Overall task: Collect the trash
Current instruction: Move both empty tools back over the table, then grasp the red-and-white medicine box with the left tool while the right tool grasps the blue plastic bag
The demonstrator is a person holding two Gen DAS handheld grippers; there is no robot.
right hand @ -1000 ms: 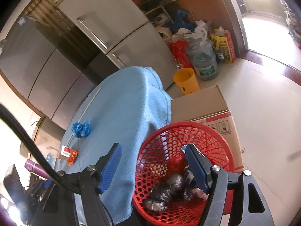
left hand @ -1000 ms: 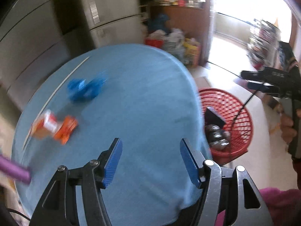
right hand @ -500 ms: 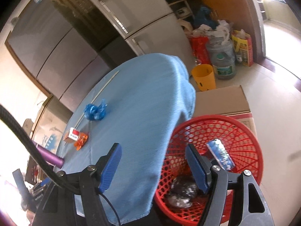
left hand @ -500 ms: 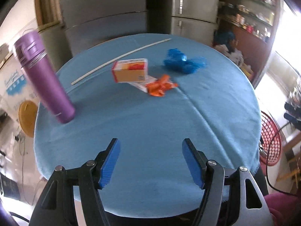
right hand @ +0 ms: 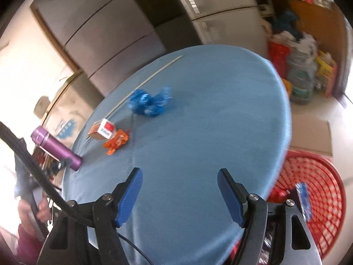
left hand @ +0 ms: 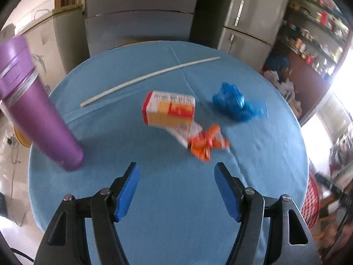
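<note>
Status: you have swung both hand-held grippers from the red basket [right hand: 313, 190] back over the blue surface [left hand: 167, 194], left hand-held gripper [left hand: 176, 190] jaws just widened, right hand-held gripper [right hand: 179, 195] apart, both empty; carton [left hand: 168, 110], orange wrapper [left hand: 206, 143] and blue wrapper [left hand: 238, 105] lie uncollected ahead.

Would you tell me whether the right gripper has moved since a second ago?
Yes. The right gripper has swung from over the red basket to above the blue tablecloth, jaws open and empty.
</note>
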